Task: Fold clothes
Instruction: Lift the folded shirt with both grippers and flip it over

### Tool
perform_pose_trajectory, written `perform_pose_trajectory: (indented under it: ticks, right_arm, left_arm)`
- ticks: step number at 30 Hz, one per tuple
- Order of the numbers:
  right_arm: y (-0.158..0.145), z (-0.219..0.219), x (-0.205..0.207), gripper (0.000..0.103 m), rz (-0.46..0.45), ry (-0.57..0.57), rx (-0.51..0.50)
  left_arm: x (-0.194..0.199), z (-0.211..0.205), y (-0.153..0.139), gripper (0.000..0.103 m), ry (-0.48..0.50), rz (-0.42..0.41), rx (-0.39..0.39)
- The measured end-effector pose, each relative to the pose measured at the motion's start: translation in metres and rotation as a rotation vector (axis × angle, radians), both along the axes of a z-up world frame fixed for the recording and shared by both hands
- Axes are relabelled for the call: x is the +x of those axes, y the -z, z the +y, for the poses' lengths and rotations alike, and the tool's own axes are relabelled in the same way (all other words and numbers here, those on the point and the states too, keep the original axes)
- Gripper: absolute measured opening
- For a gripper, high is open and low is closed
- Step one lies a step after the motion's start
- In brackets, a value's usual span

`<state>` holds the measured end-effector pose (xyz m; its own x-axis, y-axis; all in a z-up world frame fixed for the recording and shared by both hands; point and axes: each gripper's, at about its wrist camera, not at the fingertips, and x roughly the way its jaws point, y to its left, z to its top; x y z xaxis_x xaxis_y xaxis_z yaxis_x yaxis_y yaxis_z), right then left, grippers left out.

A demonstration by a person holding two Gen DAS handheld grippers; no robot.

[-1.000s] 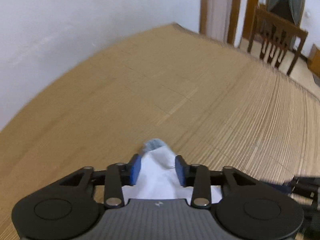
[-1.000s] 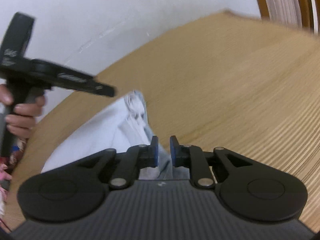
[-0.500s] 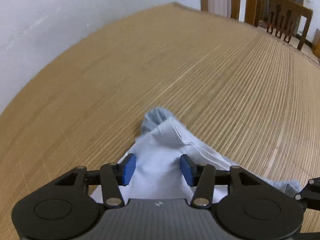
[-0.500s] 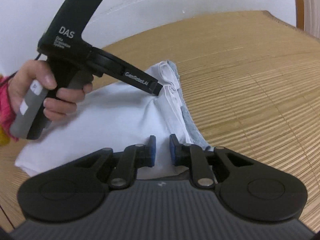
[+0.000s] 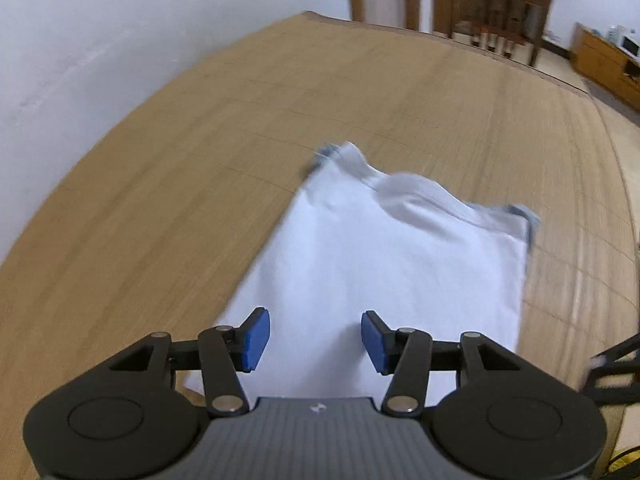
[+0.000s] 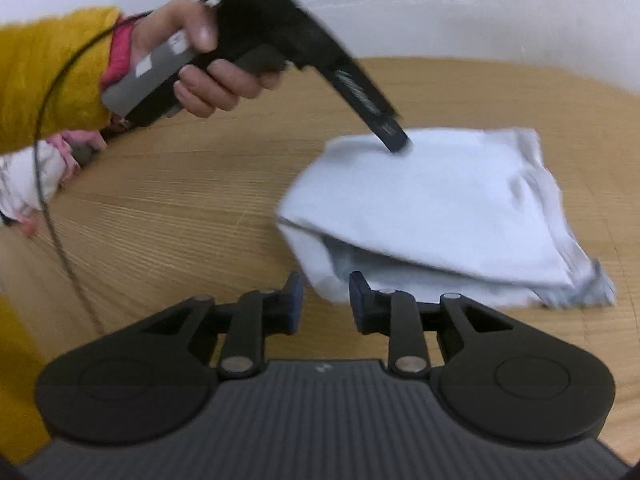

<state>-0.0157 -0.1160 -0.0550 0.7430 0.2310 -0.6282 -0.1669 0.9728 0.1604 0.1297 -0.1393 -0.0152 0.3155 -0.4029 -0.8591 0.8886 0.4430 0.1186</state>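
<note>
You had just let go; both grippers (image 5: 314,338) (image 6: 323,300) gaped, empty, backing off the shirt (image 5: 384,264); fold seemingly done.

A big tan bamboo mat (image 5: 168,208) lies under the fingers, a white wall (image 5: 100,52) stands past it, and a brown wooden chair (image 5: 500,16) stands far ahead.

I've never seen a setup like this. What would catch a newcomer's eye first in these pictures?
Probably the folded white garment, lying alone in the middle of a woven bamboo mat. Next, the odd black pistol-like tool, the left gripper, gripped by a hand in a mustard-yellow sleeve, its tip over the cloth's far edge. In the foreground, the right gripper shows blue-padded fingers spread apart at the garment's near corner.
</note>
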Motion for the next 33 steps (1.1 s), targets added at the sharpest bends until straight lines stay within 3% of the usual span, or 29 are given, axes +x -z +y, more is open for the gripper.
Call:
perform_pose_trajectory:
  ticks: [5, 9, 12, 15, 18, 20, 24, 26, 29, 32, 33]
  right_arm:
    - [0.024, 0.023, 0.039, 0.032, 0.03, -0.018, 0.019]
    - [0.033, 0.049, 0.035, 0.044, 0.034, -0.056, -0.104]
    - [0.017, 0.056, 0.023, 0.042, 0.049, -0.093, -0.144]
    - [-0.015, 0.044, 0.004, 0.042, 0.01, -0.114, -0.101]
    - [-0.035, 0.014, 0.004, 0.042, -0.05, -0.01, -0.082]
    - [-0.037, -0.016, 0.019, 0.042, -0.057, 0.12, -0.019]
    - [-0.016, -0.068, 0.066, 0.043, 0.014, 0.321, 0.105]
    - [0.002, -0.08, 0.087, 0.041, 0.09, 0.354, 0.092]
    - [0.011, -0.086, 0.092, 0.041, 0.109, 0.369, 0.075]
    - [-0.006, -0.095, 0.078, 0.042, 0.075, 0.461, 0.09]
    - [-0.01, -0.105, 0.069, 0.048, 0.061, 0.52, 0.108]
  left_arm:
    - [-0.004, -0.009, 0.03, 0.056, -0.005, 0.036, -0.011]
    - [-0.006, -0.001, 0.037, 0.061, -0.036, 0.036, -0.046]
    - [-0.008, 0.022, 0.023, 0.058, -0.061, 0.061, -0.093]
    - [-0.016, 0.061, 0.005, 0.057, -0.083, 0.093, -0.157]
    - [-0.035, 0.082, 0.009, 0.058, -0.06, 0.076, -0.148]
    - [-0.049, 0.089, 0.02, 0.058, -0.038, 0.045, -0.115]
    - [-0.058, 0.088, 0.043, 0.065, -0.043, 0.032, -0.059]
    - [-0.053, 0.089, 0.039, 0.065, -0.047, 0.052, -0.058]
    - [-0.043, 0.089, 0.019, 0.062, -0.035, 0.071, -0.068]
    - [-0.026, 0.072, -0.006, 0.064, 0.011, 0.001, -0.095]
    - [-0.017, 0.059, -0.013, 0.064, 0.023, -0.02, -0.1]
